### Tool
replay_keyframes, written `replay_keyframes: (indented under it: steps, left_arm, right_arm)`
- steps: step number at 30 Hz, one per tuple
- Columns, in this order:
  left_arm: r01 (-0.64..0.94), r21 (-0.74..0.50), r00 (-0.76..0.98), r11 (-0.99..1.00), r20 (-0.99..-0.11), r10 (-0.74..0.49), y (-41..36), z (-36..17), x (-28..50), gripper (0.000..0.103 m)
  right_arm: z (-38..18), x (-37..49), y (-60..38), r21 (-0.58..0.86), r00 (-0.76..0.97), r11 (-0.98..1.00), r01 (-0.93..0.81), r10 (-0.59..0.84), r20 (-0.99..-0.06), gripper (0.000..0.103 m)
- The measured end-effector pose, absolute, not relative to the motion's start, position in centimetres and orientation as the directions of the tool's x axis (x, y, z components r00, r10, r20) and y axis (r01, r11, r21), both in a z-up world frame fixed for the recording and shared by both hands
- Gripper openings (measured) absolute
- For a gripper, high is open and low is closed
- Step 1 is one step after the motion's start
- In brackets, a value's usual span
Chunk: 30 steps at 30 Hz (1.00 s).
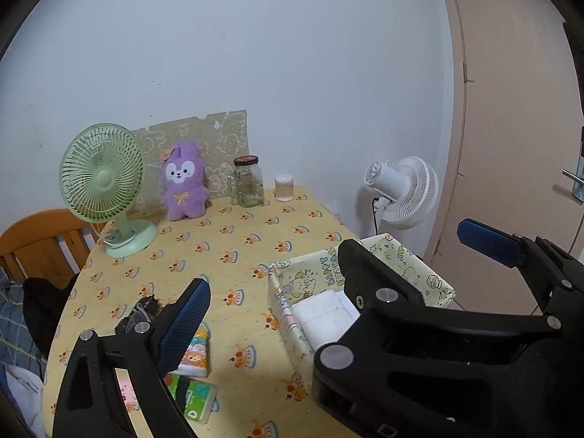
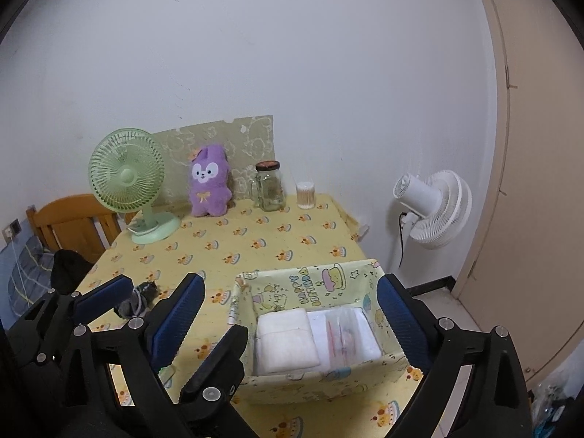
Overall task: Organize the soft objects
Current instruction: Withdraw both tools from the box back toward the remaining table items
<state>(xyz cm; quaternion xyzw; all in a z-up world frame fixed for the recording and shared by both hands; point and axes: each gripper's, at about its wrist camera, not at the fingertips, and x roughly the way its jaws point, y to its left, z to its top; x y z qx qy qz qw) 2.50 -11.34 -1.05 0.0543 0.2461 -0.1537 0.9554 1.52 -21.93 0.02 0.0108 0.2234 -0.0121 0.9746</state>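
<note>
A yellow fabric storage box (image 2: 321, 281) sits on the table's near right and holds a folded white cloth (image 2: 286, 339) and clear-wrapped packs (image 2: 346, 332); it also shows in the left wrist view (image 1: 408, 259). My right gripper (image 2: 292, 314) is open and empty, its fingers either side of the box. My left gripper (image 1: 335, 266) is open and empty above the table. Small tissue packs (image 1: 195, 354) and a dark crumpled cloth (image 1: 140, 314) lie near its left finger. A purple plush bunny (image 1: 184, 182) stands at the back.
A green desk fan (image 1: 102, 186), a glass jar (image 1: 250, 182) and a cotton-swab tub (image 1: 284, 188) stand along the back of the yellow tablecloth (image 1: 237, 248). A white floor fan (image 1: 405, 189) and a door are right. A wooden chair (image 1: 40, 241) is left.
</note>
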Motion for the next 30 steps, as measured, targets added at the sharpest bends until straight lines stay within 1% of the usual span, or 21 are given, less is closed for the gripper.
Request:
replay_keyframes:
  steps: [8, 15, 22, 30]
  left_arm:
    - [0.282, 0.027, 0.853, 0.959, -0.465, -0.237, -8.2, -0.9, 1.7, 0.096]
    - [0.236, 0.016, 0.861, 0.972, -0.466, -0.202, -5.6, -1.8, 1.6, 0.096]
    - [0.183, 0.015, 0.86, 0.983, -0.486, -0.152, -3.1, -3.4, 1.8, 0.096]
    - [0.152, -0.007, 0.849, 0.988, -0.511, -0.134, -0.8, -5.4, 2.3, 0.096]
  right_arm:
    - [0.2, 0.7, -19.2, 0.005, 0.907, 1.0, -0.003, 0.005, -0.422, 0.098]
    - [-0.7, 0.8, -16.3, -0.005, 0.905, 0.998, -0.057, 0.05, -0.423, 0.098]
    - [-2.1, 1.4, -13.9, 0.007, 0.898, 0.994, -0.107, 0.1, -0.429, 0.098]
    - [-4.1, 2.4, -11.6, 0.003, 0.885, 0.99, -0.139, 0.125, -0.449, 0.098]
